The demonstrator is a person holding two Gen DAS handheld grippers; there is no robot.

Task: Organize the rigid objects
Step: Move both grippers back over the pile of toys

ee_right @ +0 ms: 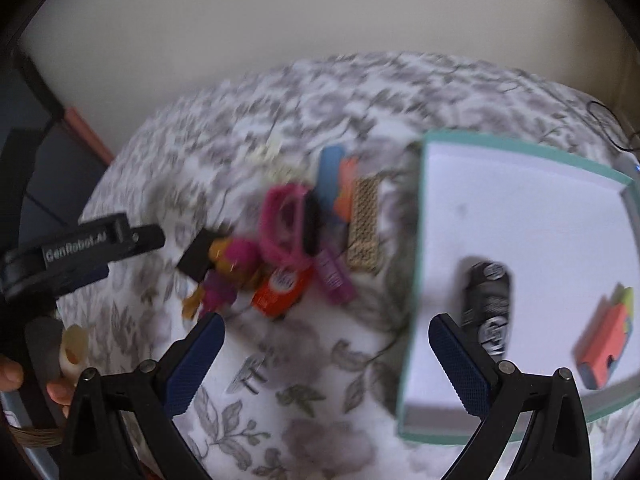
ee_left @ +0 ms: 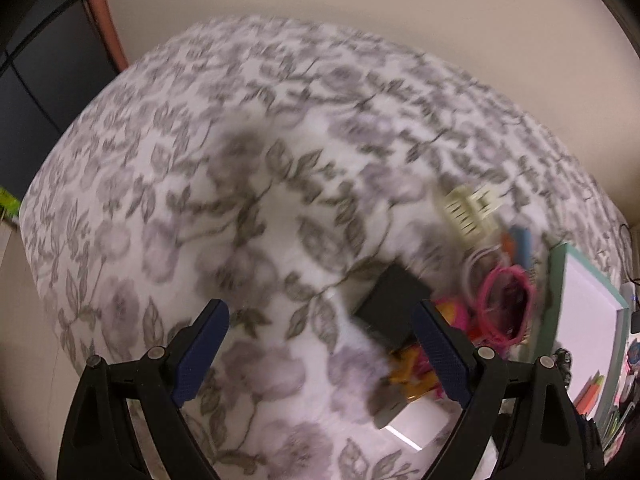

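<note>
Each hand-held gripper has black arms, silver screws, blue textured pads.

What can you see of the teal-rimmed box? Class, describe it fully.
The teal-rimmed box is a shallow, open rectangular tray, seemingly cardboard, with teal walls and a white floor. It lies flat on the floral cloth, right of the toy pile. Inside rest a dark patterned object and an orange block. Neither gripper touches it.
</note>
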